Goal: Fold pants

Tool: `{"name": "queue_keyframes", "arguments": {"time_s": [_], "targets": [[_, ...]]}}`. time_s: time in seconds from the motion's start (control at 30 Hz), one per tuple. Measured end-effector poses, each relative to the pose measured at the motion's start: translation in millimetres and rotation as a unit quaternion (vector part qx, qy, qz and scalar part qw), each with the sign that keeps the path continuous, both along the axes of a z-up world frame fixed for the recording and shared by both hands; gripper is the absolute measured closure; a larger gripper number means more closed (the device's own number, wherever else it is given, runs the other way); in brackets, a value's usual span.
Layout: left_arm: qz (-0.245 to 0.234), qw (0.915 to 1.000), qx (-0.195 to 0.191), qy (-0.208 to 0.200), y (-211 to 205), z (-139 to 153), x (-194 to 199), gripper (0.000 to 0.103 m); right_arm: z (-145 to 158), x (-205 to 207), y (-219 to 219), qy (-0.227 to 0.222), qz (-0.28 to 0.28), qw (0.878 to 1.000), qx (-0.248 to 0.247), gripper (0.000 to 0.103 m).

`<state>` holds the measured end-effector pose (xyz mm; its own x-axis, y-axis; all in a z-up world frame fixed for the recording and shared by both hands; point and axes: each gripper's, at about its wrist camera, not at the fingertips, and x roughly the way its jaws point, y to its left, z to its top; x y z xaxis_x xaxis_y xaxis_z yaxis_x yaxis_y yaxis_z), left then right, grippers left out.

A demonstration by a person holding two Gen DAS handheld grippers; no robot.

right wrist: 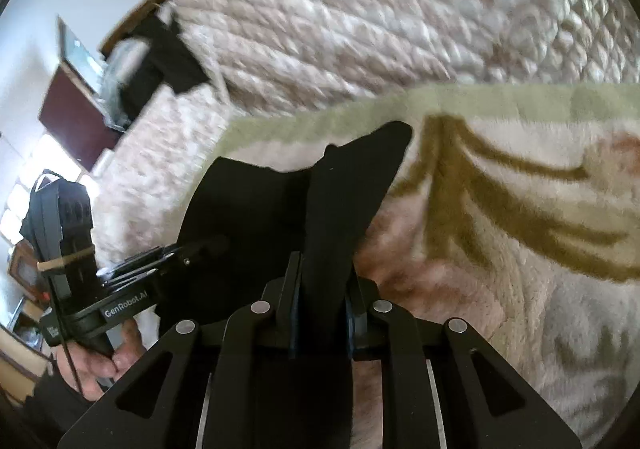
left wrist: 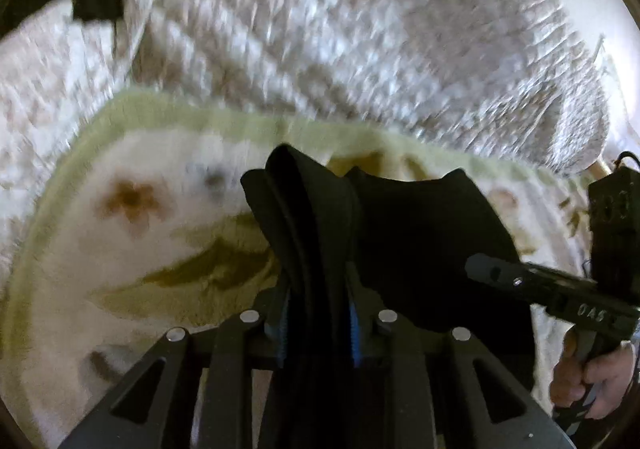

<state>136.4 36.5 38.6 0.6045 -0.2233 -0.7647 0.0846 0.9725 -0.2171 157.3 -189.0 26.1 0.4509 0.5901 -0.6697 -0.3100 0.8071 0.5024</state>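
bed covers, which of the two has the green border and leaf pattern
The plush blanket lying under the black pants, nearer both tools. The quilted white bedspread beyond it is plain, with only stitched texture.

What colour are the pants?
Black pants, clearest in the right wrist view.

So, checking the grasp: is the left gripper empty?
No, the left gripper is shut on a bunched fold of the black pants.

The pants (left wrist: 420, 233) hang between both grippers above the blanket (left wrist: 132, 249), which lies on the quilt (left wrist: 320, 29).
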Motion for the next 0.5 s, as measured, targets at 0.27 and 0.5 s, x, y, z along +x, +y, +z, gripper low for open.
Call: {"name": "queue_keyframes", "arguments": {"time_s": [0.27,0.5], "targets": [[0.075,0.9970,-0.002,-0.020,29,10,-18,0.068,6,-14,-29,-0.013,-0.044,0.999,-0.021,0.076],[0.027,0.9977,-0.022,-0.058,7,28,-68,0.068,26,-63,0,-0.069,-0.010,0.995,-0.066,0.085]]}}
